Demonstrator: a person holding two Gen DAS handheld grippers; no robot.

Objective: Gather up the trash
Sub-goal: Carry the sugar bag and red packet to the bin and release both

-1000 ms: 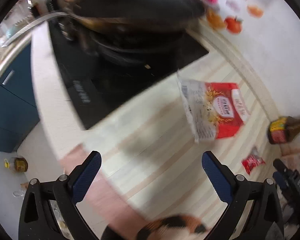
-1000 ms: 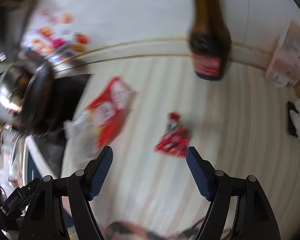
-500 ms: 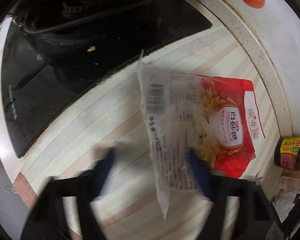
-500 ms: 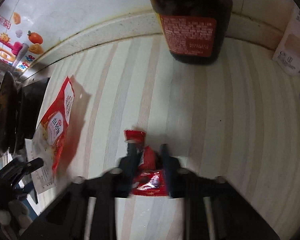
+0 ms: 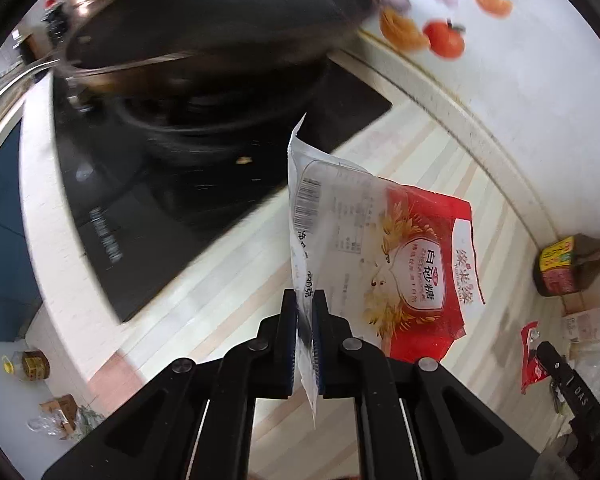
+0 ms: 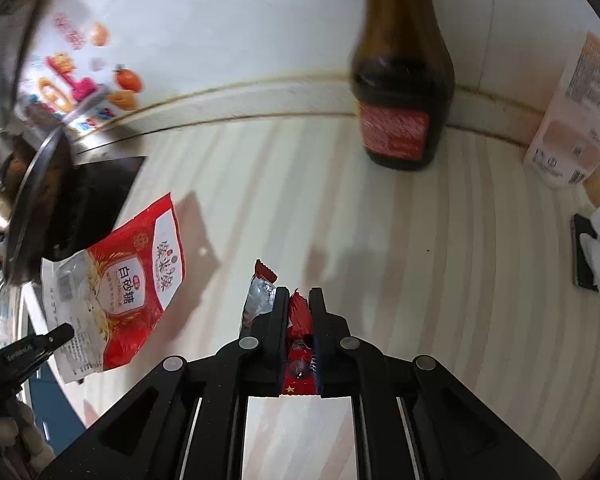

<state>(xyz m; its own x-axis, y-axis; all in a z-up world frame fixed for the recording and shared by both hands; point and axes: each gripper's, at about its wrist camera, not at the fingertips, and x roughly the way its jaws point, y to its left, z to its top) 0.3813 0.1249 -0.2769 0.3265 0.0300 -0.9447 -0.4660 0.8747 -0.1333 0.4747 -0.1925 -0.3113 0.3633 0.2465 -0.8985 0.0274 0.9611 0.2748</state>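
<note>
The left claw (image 5: 305, 312) was shut tight on the clear edge of a big red sugar bag (image 5: 384, 256). The bag hung up off the striped counter (image 5: 228, 280), just ahead of the claw. The right claw (image 6: 299, 312) squeezed a small red wrapper (image 6: 298, 320). A brown bottle (image 6: 400, 92) stood far ahead of it.

Bench (image 6: 440, 280): bottle (image 6: 400, 92) at the back against the wall, carton (image 6: 572, 120) to its right. Phone (image 6: 580, 256) at far right (partly under a tissue). Hob (image 5: 172, 208) at left, pan (image 5: 220, 28) on it. Sugar bag (image 5: 400, 264) between hob and small wrapper (image 6: 298, 332), bottle behind both.
</note>
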